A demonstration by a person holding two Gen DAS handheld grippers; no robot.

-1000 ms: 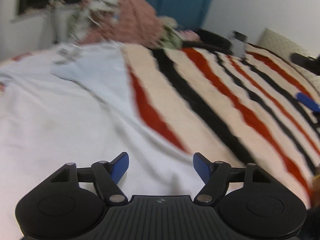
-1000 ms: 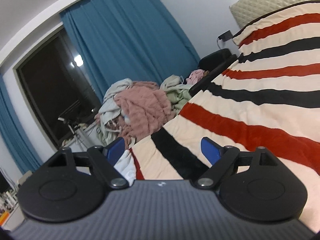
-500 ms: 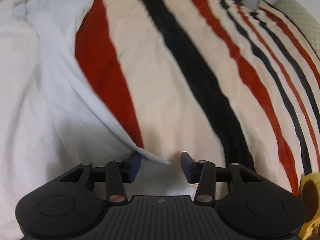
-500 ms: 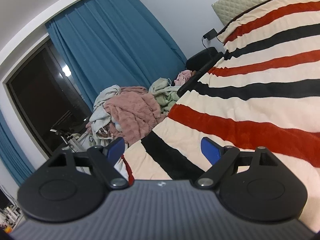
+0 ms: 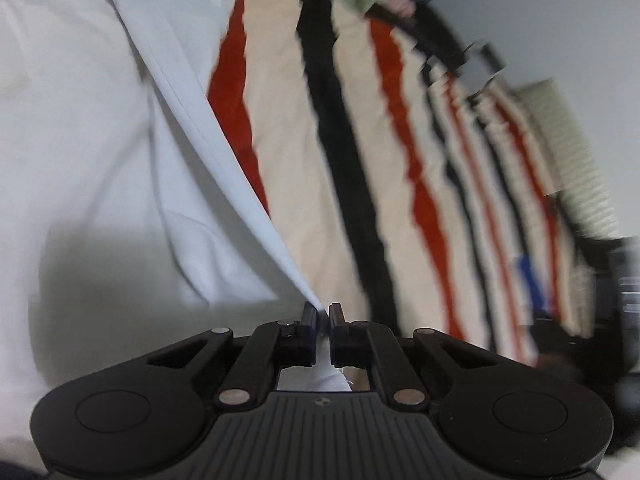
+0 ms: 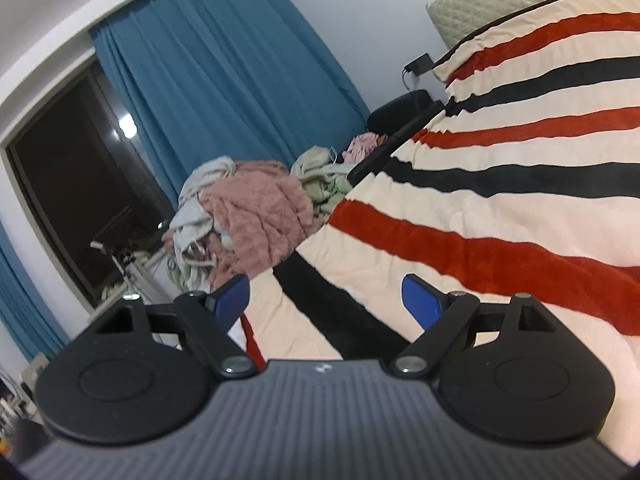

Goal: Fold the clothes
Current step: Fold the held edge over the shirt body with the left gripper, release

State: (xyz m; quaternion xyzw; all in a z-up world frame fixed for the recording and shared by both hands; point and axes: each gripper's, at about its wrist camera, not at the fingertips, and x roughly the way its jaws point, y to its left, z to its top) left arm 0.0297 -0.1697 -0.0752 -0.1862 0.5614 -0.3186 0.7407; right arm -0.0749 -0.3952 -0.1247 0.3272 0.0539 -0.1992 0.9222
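Right now the left gripper is pinching a corner of the white garment, its fingers closed tight on the fabric edge. That garment is lying spread over the striped blanket, covering its left part, with the pinched hem rising off it. Over the blanket's far side, the right gripper is hovering with its fingers spread wide, holding nothing. Beyond the blanket's edge, a heap of clothes is sitting before the blue curtain.

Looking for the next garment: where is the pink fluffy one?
In the right wrist view, the pink fluffy garment tops the clothes pile left of the striped blanket, before the blue curtain.
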